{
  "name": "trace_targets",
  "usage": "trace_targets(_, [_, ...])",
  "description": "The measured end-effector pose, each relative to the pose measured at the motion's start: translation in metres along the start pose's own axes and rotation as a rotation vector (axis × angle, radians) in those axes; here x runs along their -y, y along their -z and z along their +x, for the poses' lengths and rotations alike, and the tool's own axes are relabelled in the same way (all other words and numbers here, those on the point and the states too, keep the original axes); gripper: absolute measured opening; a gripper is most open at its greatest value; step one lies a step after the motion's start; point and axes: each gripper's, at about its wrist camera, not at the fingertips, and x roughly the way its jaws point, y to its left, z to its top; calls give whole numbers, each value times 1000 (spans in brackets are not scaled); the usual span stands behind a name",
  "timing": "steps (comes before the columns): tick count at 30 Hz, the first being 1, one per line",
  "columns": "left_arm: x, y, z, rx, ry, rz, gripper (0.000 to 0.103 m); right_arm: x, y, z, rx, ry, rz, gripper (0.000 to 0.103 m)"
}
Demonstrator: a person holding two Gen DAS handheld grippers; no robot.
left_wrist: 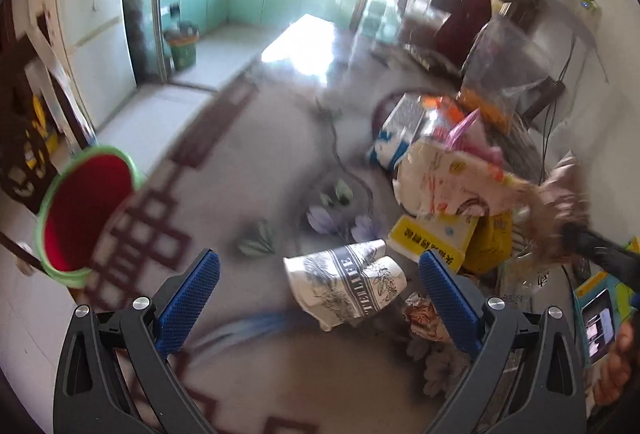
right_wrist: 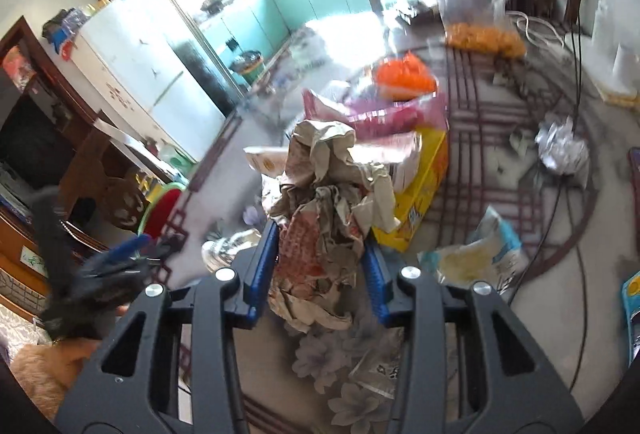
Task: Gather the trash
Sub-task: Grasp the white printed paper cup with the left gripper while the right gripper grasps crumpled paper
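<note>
My right gripper (right_wrist: 322,234) is shut on a big wad of crumpled brownish paper (right_wrist: 328,194) and holds it above the patterned tabletop (right_wrist: 500,122). In the left wrist view that wad (left_wrist: 560,206) shows blurred at the right edge. My left gripper (left_wrist: 318,274) is open and empty, just above a crushed paper cup with black print (left_wrist: 348,284). A small crumpled wrapper (left_wrist: 424,318) lies by its right finger. A red bin with a green rim (left_wrist: 86,214) stands past the table's left edge; it also shows in the right wrist view (right_wrist: 164,208).
A pile of packets and a yellow box (left_wrist: 436,234) lies mid-table, with a clear bag of orange snacks (right_wrist: 480,34) behind. A foil ball (right_wrist: 560,150), a torn white packet (right_wrist: 476,254) and black cables (right_wrist: 576,74) lie on the right. A fridge (right_wrist: 148,66) stands on the left.
</note>
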Motion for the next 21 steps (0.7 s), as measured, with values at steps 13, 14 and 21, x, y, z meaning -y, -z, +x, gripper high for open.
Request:
trace_targets(13, [24,6,67,-168,-8,9,87,-7,7,-9,-3,-25,-17,41])
trace_targets(14, [25,6,68,-170,-3,10,87,-8,8,-9,-3,-23,-21,41])
trace_targets(21, [19,-1,44,-119,59,-1,45,-24,8,-17,14,-38,-53,41])
